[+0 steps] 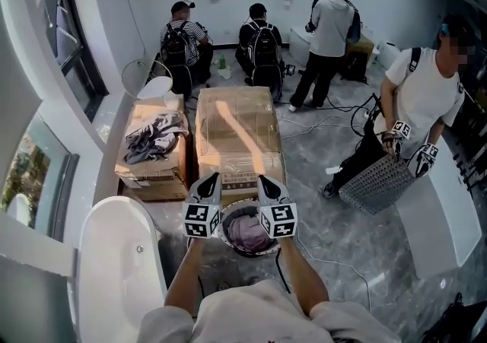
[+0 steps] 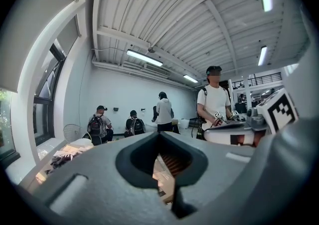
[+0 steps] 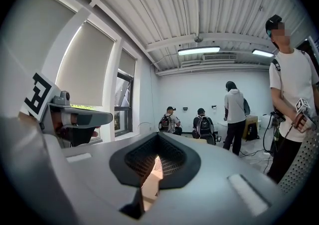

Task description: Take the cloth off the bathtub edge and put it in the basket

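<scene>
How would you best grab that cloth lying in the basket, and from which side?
Probably by a raised fold near the middle, from straight above. The cloth lies crumpled inside the round basket, whose wall rings it, so only the top is open; a bunched fold is easy to pinch.

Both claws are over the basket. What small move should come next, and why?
Probably just draw the left claw and right claw back toward you and stop. The cloth lies inside the basket below them, the visible part of the bathtub rim shows no cloth, and each claw is shut with nothing between its jaws, so nothing seems left to carry.
</scene>
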Action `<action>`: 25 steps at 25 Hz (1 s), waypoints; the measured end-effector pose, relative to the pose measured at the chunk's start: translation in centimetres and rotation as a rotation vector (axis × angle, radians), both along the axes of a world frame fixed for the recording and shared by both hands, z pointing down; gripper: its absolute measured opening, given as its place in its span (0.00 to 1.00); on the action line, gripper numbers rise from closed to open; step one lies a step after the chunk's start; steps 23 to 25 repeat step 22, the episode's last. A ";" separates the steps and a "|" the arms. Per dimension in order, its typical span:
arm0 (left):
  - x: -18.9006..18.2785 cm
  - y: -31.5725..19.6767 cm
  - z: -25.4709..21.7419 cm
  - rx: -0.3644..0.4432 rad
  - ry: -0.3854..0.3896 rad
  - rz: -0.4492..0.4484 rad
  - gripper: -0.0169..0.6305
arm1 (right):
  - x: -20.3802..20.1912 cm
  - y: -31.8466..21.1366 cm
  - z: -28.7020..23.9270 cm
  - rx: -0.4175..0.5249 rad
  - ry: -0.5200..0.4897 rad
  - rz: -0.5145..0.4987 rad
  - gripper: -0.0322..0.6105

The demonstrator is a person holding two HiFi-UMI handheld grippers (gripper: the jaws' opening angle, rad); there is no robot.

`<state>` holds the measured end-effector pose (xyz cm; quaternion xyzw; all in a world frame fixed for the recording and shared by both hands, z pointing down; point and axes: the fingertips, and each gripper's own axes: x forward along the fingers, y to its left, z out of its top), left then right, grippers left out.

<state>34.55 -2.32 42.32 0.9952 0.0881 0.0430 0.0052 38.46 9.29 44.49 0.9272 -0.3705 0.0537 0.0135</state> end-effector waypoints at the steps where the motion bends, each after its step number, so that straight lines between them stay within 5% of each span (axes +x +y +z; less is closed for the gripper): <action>1: 0.1 0.0 0.0 0.002 0.002 0.001 0.03 | 0.0 -0.1 0.0 0.002 0.002 -0.002 0.06; 25: 0.7 -0.3 1.9 0.010 -0.021 -0.012 0.03 | 0.8 -0.4 1.0 -0.017 0.003 -0.027 0.06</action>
